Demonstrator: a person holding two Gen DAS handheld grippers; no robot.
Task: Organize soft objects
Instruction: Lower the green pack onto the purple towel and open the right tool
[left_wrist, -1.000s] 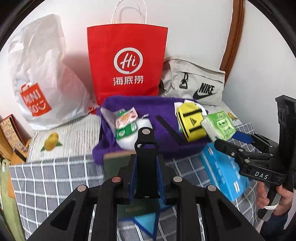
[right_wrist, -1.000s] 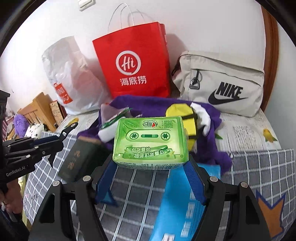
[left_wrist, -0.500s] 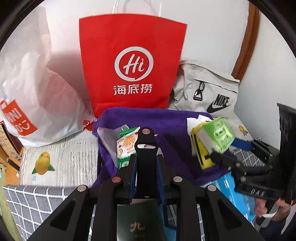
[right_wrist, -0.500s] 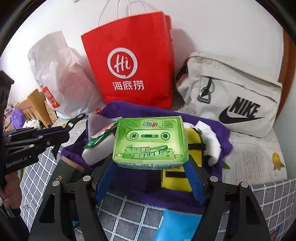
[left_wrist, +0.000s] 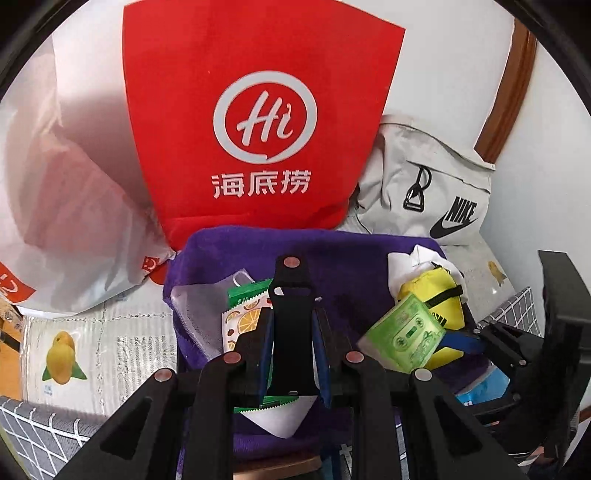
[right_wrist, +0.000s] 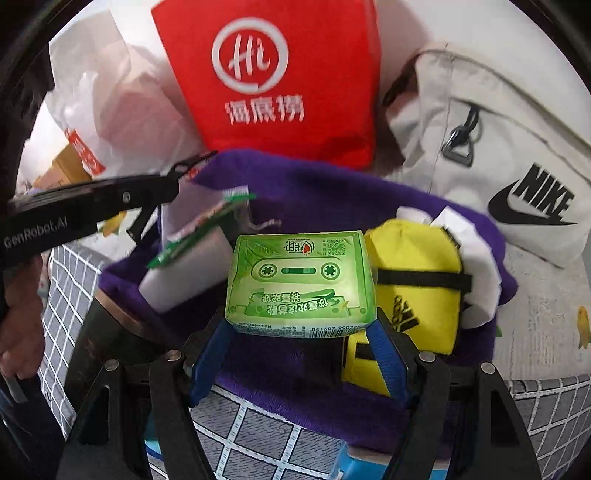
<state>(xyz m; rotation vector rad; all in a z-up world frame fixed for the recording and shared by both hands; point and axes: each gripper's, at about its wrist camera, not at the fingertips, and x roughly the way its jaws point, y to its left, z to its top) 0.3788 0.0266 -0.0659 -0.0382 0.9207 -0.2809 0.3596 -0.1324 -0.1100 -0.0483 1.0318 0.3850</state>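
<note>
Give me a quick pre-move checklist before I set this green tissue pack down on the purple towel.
1. Right gripper clamped on green tissue pack: ok.
2. Pack level between the pads, not slipping: ok.
3. Left gripper shut, carrying nothing: ok.
4. Bare purple towel showing behind the pack: ok.
5. Yellow pouch clear of the pack's right edge: cannot tell.
6. Snack packet clear on the left: ok.
</note>
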